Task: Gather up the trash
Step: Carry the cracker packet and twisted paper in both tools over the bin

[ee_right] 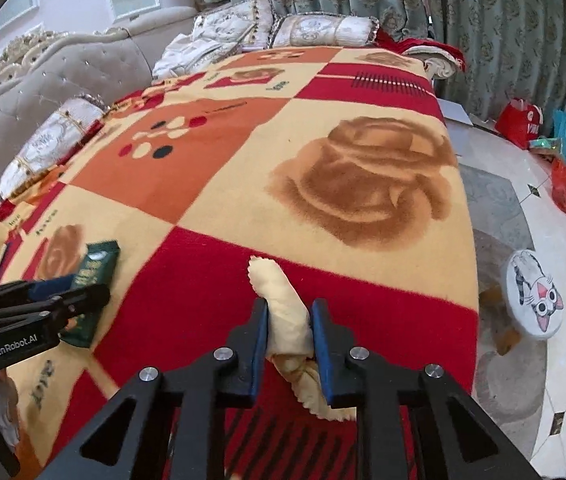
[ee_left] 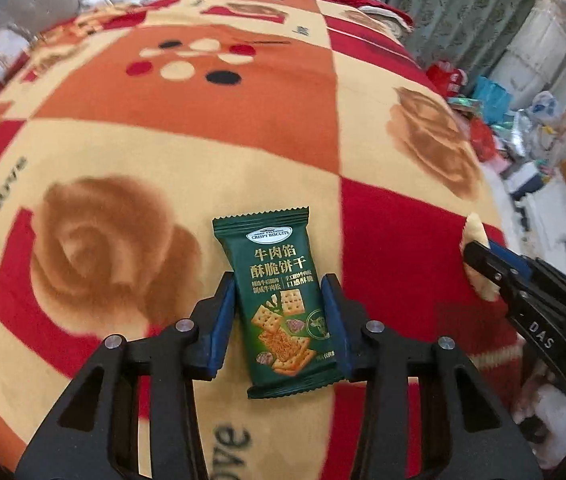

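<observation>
Left gripper (ee_left: 279,312) clamped on green biscuit packet (ee_left: 281,308) above the blanket (ee_left: 187,160); right gripper (ee_right: 289,344) pinching crumpled yellow wrapper (ee_right: 287,320), near the blanket's right edge

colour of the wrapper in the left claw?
Dark green biscuit wrapper with gold lettering, clearest in the left wrist view.

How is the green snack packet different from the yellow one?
The green biscuit packet is dark green with printed crackers and writing; the pale yellow wrapper looks plain. The green biscuit packet lies flat and smooth between the left gripper fingers, while the pale yellow wrapper is crumpled and folded, squeezed by the right gripper. The green one looks wider. Both have zigzag edges and sit over the rose-patterned blanket.
</observation>
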A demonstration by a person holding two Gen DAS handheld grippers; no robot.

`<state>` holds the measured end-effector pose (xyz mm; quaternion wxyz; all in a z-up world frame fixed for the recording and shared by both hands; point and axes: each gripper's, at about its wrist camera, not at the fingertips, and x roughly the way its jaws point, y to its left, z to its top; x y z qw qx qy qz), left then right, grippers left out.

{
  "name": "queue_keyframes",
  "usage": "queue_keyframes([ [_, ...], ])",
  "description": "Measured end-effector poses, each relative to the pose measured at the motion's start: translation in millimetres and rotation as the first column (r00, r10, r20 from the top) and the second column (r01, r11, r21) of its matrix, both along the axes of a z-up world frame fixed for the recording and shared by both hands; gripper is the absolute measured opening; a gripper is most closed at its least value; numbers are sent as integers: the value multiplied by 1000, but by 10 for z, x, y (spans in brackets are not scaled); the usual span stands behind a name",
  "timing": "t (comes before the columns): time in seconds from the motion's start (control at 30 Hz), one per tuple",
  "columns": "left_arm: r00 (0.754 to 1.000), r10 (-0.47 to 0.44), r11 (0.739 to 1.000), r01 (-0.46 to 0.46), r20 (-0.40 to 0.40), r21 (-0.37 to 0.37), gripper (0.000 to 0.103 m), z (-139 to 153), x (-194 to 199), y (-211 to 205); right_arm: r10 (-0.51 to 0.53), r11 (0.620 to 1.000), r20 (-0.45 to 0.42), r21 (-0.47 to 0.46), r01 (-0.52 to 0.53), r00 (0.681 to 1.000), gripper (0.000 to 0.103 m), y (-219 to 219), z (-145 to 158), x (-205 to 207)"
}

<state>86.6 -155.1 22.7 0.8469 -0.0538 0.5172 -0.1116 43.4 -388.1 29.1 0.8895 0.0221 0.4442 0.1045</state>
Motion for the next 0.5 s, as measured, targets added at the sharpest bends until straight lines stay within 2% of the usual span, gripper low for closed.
queue_keyframes([
  [0.2,998,-64,998,64,28,-19,40,181,-385,-96,1,999,24,48,-2,1000,21,1,158,-416],
  [0.5,986,-147,989,148,74,-3,40,313,-928,-372,-49,992,34,116,45,998,21,-23,265,-1058],
])
